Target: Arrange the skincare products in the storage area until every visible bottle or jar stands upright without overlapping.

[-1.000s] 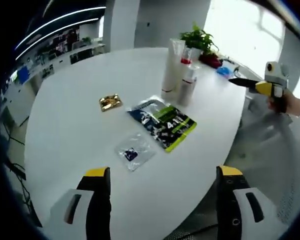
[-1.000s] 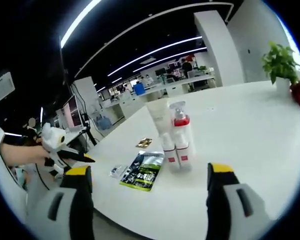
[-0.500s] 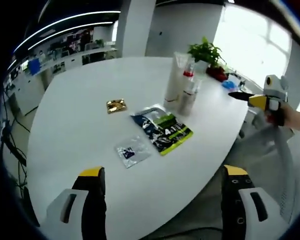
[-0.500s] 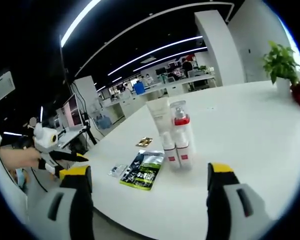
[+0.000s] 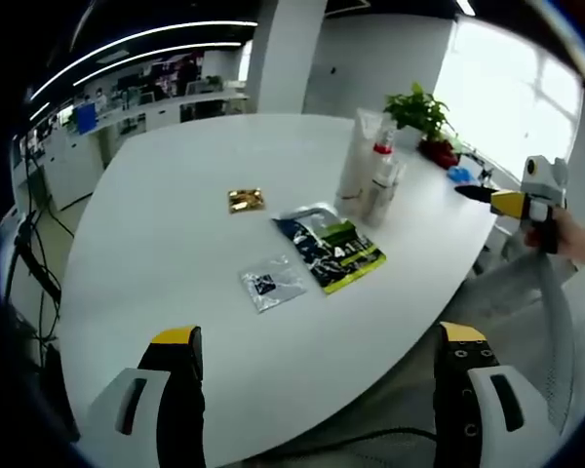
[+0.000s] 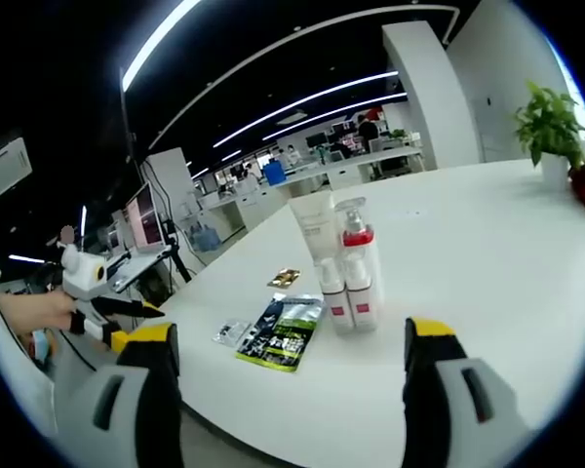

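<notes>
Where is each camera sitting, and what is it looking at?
Left gripper view: rides on the left gripper, looking across the white table at the bottles, green pouch and plant; the right gripper and a hand come in from the right.
Right gripper view: rides on the right gripper, facing the bottles from the other side; the left gripper enters at left.
Both share the table, bottles, pouches and plant.
</notes>
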`<state>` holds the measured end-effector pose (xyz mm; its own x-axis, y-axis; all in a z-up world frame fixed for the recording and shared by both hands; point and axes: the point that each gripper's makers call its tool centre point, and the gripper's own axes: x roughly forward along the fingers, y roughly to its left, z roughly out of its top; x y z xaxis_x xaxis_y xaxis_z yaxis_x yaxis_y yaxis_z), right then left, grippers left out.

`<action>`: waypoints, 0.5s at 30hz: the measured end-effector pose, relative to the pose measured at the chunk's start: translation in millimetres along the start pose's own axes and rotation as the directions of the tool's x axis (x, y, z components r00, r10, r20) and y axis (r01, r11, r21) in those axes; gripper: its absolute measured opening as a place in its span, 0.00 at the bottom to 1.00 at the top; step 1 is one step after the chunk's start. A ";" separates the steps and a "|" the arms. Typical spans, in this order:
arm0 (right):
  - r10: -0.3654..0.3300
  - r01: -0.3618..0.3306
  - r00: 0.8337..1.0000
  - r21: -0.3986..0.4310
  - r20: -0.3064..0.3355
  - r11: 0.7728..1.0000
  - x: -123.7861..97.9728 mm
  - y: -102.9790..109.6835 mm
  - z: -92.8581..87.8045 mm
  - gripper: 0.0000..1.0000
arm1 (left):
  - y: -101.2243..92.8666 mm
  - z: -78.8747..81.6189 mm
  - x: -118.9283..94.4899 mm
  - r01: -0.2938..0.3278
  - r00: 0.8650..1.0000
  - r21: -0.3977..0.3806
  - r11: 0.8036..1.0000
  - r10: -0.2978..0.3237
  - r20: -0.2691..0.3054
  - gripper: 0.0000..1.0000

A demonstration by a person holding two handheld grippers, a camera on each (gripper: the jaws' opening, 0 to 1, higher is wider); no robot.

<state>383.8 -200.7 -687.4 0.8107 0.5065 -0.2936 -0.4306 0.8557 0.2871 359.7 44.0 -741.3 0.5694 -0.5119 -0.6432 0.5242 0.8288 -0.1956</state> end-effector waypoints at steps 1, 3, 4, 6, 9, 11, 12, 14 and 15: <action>0.001 -0.001 1.000 -0.001 -0.001 1.000 0.1 0.2 -0.2 0.96 | -0.6 0.8 -0.2 0.001 1.000 -0.002 1.000 -0.001 0.005 0.97; 0.004 -0.004 1.000 -0.002 0.000 1.000 0.1 0.8 -0.1 0.96 | -0.4 2.0 -0.6 -0.005 1.000 -0.002 1.000 0.005 0.012 0.97; 0.004 -0.004 1.000 -0.002 0.000 1.000 0.1 0.9 0.0 0.96 | -0.1 2.1 -0.8 -0.009 1.000 0.003 1.000 0.009 0.012 0.97; 0.005 -0.005 1.000 0.000 0.000 1.000 -0.1 1.1 -0.3 0.96 | -1.2 1.5 -0.4 -0.004 1.000 0.001 1.000 0.004 0.006 0.97; 0.004 -0.004 1.000 0.000 0.003 1.000 -0.3 1.1 0.2 0.96 | -2.2 2.3 0.1 -0.004 1.000 0.008 1.000 0.004 0.004 0.97; 0.003 -0.003 1.000 0.000 0.002 1.000 -0.2 1.0 0.1 0.96 | -3.1 2.8 0.8 -0.001 1.000 0.006 1.000 0.001 0.002 0.97; 0.003 -0.003 1.000 0.001 0.002 1.000 -0.1 1.0 0.1 0.96 | -3.3 3.2 1.3 -0.001 1.000 0.008 1.000 0.001 0.000 0.97; 0.003 -0.003 1.000 0.001 0.002 1.000 -0.2 1.0 0.1 0.96 | -3.0 3.5 2.7 -0.004 1.000 0.011 1.000 0.004 -0.007 0.97; 0.002 -0.002 1.000 0.001 0.002 1.000 -0.3 0.9 0.1 0.96 | -2.9 3.8 3.3 -0.005 1.000 0.011 1.000 0.005 -0.010 0.97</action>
<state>383.3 -200.1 -687.0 0.8106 0.5082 -0.2911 -0.4319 0.8544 0.2889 362.5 39.1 -740.0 0.5661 -0.5052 -0.6514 0.5282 0.8290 -0.1839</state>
